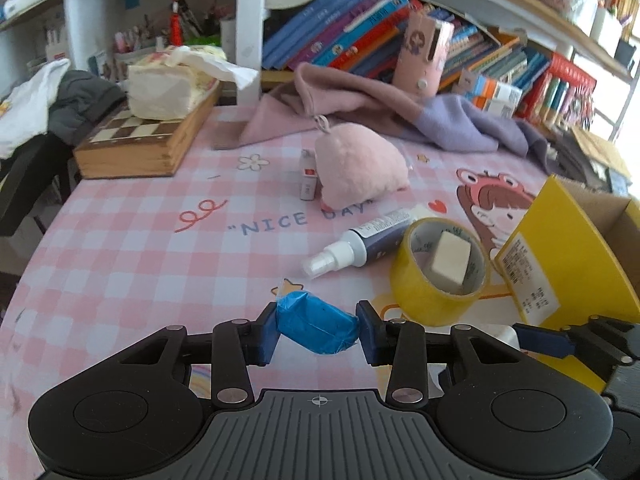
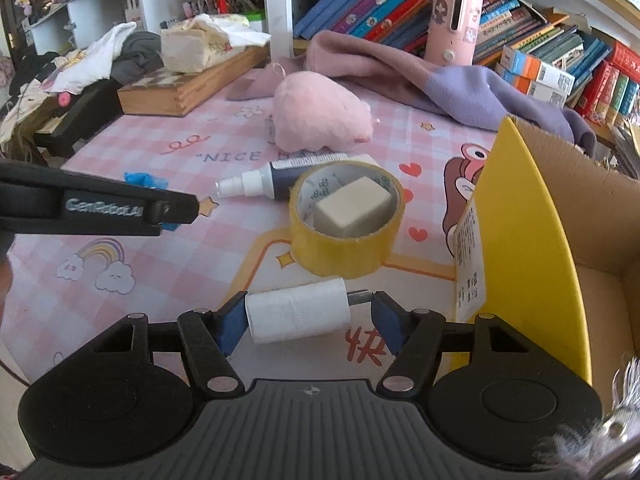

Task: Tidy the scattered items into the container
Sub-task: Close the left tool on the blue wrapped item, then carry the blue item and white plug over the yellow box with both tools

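We are at a desk in a home, most likely a child's study corner. A pink checked table mat (image 1: 132,248) printed with cartoon figures and "NICE DAY" covers the top, white shelves (image 2: 276,12) behind it are packed with leaning picture books (image 1: 352,40), and a folded wooden chessboard (image 1: 148,140) carries a tissue pack (image 1: 168,88). A pink plush toy (image 2: 316,116), a pink-and-lilac garment (image 2: 440,80) and heaped clothes (image 2: 116,56) complete the domestic clutter.

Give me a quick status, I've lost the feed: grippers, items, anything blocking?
Left gripper shut on blue wrapped packet. Right gripper shut on white plug. Yellow box open at right. Tape roll near, path clear.
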Tool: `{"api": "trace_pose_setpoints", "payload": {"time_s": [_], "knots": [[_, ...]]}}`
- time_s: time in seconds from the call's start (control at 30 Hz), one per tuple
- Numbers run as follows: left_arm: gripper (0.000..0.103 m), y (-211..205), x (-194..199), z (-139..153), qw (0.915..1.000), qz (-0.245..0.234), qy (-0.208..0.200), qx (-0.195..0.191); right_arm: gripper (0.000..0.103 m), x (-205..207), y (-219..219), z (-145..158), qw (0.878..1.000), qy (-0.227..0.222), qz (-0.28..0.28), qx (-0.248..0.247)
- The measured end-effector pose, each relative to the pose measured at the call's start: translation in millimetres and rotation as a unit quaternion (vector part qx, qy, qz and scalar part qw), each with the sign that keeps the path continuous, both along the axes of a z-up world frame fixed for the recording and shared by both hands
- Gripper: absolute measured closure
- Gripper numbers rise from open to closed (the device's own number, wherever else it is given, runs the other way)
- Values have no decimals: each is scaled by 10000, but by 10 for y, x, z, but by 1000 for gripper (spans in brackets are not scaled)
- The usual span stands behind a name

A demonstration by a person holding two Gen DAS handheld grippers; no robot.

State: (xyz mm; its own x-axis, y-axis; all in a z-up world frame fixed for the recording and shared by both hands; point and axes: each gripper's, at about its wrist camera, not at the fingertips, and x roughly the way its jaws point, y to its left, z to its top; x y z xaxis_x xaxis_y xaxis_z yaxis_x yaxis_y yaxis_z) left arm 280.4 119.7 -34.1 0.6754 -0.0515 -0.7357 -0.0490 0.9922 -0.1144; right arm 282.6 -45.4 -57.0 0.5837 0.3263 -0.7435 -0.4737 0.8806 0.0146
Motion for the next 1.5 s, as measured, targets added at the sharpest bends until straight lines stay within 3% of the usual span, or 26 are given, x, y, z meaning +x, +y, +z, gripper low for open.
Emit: {"api": "trace_pose_setpoints", "payload": {"time_s": [0.47,0.87,1.27,1.5], "knots": [[64,190,-613,278,9985,110,-443,-313,39,-411,35,306,9988,-469,124,-40],[64,288,-1369,546,9952,27,-873,-447,39,-1057,47,642,9954,-929,202,144],[65,192,-2199,623,9913,-324,-1075,-693,39,-1930,-246,822,9950,-876,-241,425],[65,69,-2492,664,9893,-648,-1082,-734,39,-2303,-412,833,9940,-809,-573,453]]}}
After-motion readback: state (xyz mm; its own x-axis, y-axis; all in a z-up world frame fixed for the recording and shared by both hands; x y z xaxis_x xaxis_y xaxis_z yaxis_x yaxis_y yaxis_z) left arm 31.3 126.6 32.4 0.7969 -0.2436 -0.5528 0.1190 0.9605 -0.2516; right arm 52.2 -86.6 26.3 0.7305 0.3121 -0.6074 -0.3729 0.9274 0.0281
